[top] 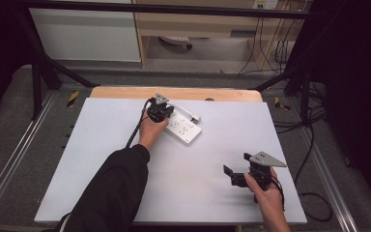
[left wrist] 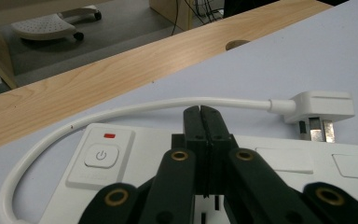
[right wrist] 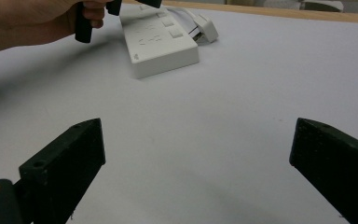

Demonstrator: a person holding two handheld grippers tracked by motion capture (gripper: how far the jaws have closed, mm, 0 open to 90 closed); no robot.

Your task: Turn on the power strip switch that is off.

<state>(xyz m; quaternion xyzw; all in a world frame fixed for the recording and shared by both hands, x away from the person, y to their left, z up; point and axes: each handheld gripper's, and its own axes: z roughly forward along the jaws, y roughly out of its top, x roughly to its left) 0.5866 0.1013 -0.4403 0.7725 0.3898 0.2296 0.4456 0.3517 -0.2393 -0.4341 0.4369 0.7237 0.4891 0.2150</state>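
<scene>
Over power strip (left wrist: 279, 163): left gripper (left wrist: 200, 114) jaws together, hiding sockets; right gripper (right wrist: 196, 154) jaws apart.

The power strip (left wrist: 279, 163) is smooth white plastic with a faint sheen, its cord (left wrist: 135, 108) a sleek white sheath, and the plug (left wrist: 321, 106) shows dull metal pins. The counter (top: 183, 179) has a matt, pale grey-white top, edged at the far side by a strip of light wood (left wrist: 98, 77) with visible grain. The left hand-held gripper (left wrist: 200, 114) has matt black plastic jaws with brass-coloured rivets; the right hand-held gripper (right wrist: 198, 149) looks the same matt black.
</scene>
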